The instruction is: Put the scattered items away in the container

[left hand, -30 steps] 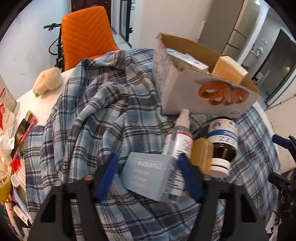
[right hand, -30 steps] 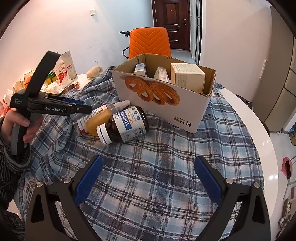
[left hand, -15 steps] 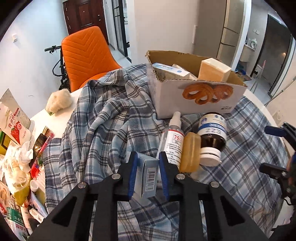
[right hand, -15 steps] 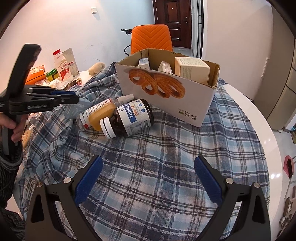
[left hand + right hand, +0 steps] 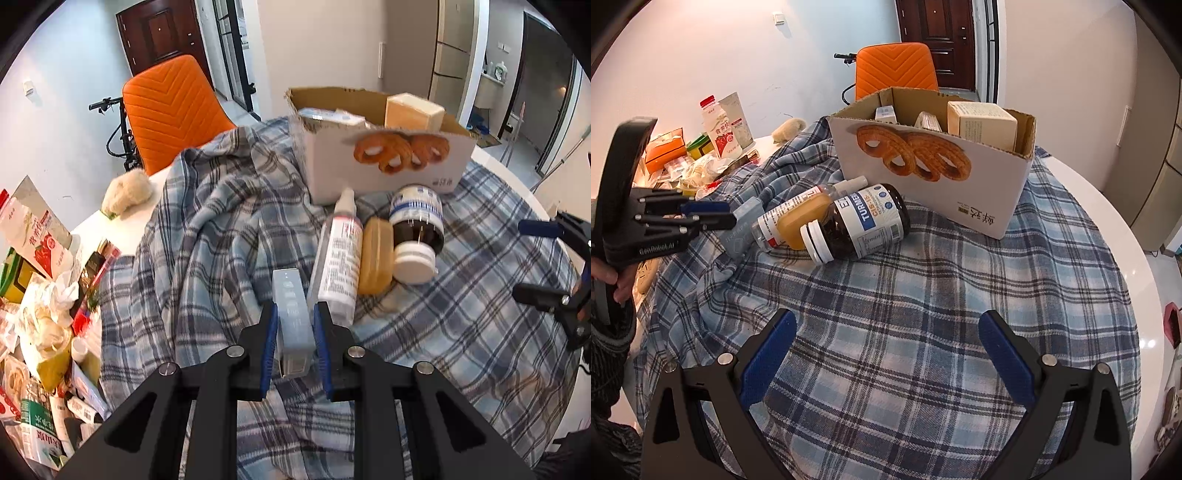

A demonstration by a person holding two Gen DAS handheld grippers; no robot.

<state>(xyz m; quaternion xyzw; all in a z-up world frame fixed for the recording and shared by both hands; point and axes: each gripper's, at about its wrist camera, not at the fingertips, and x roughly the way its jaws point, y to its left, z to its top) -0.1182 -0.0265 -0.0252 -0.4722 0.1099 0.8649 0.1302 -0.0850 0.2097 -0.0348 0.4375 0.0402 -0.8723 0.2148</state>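
Left gripper point(image 5: 294, 321) clamped on pale blue box point(image 5: 292, 314) at lower centre, right gripper point(image 5: 886, 347) spread wide and empty over plaid cloth point(image 5: 923, 314), cardboard box point(image 5: 979, 199) upper centre.

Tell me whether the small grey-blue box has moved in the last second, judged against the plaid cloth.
Yes. The grey-blue box, which lay flat on the plaid cloth, is now clamped on edge in the left gripper, beside the spray bottle.

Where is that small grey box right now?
In the left wrist view, the small grey box sits clamped in the left gripper, just left of the spray bottle.
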